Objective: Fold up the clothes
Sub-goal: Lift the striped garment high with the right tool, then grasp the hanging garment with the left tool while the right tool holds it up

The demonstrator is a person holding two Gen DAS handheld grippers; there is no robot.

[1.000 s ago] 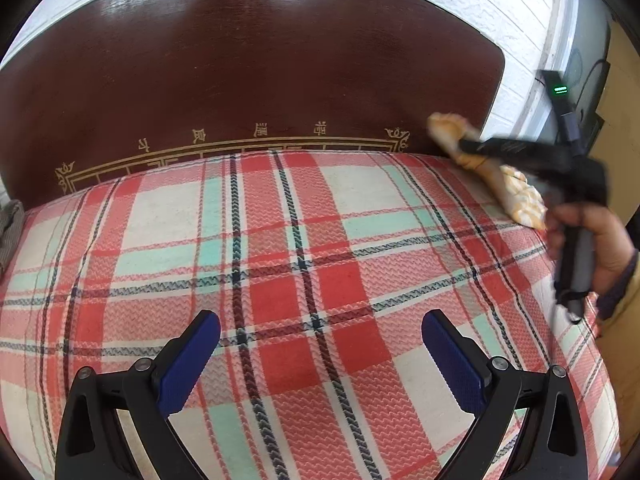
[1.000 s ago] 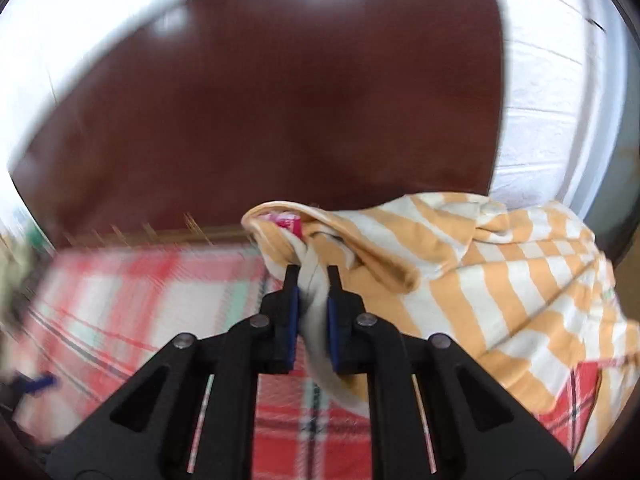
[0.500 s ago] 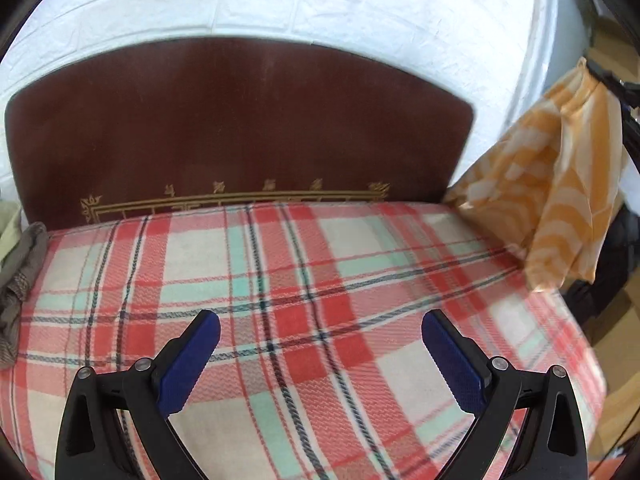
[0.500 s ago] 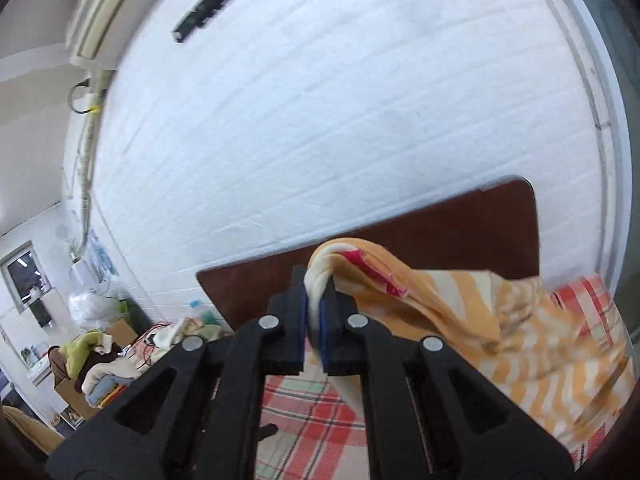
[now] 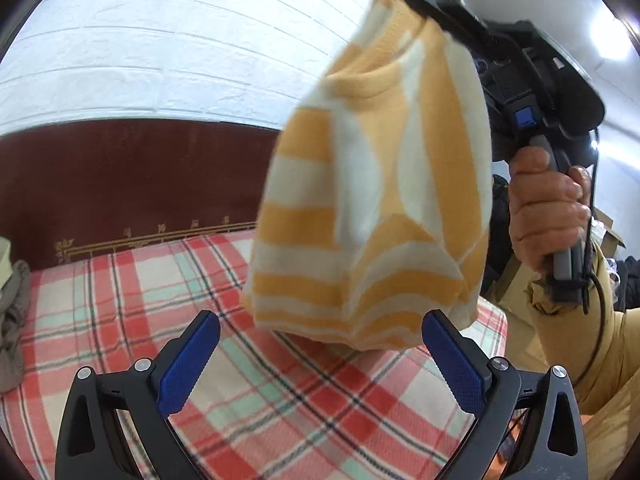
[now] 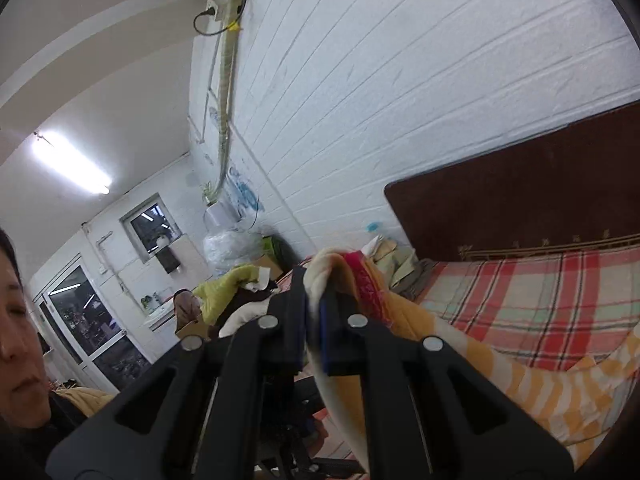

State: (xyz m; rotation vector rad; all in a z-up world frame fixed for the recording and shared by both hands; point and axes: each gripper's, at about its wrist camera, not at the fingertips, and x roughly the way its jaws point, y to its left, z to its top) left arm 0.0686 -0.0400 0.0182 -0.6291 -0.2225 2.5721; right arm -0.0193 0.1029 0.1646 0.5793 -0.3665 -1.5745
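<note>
Right claw (image 6: 314, 334) pinches the striped shirt (image 5: 372, 216), hiding its tips; left claw (image 5: 320, 360) gapes.

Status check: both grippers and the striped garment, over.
Right gripper shut on striped garment, held above the plaid bed. Left gripper open, empty, below the hem. Nothing blocking.

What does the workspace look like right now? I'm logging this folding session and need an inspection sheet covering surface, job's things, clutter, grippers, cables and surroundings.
Surface: bed with a plaid blanket, flat, nothing lying on its middle.
Job's things: striped shirt, orange and white, hanging in the air above the bed, held at its collar edge.
Clutter: grey cloth at the bed's left edge; pile of clothes beyond the bed.
Grippers: left gripper open, empty, below the shirt; right gripper shut on the shirt.
Cables: black cable hanging from the right gripper's handle.
Surroundings: dark headboard, white brick wall, ceiling light.
</note>
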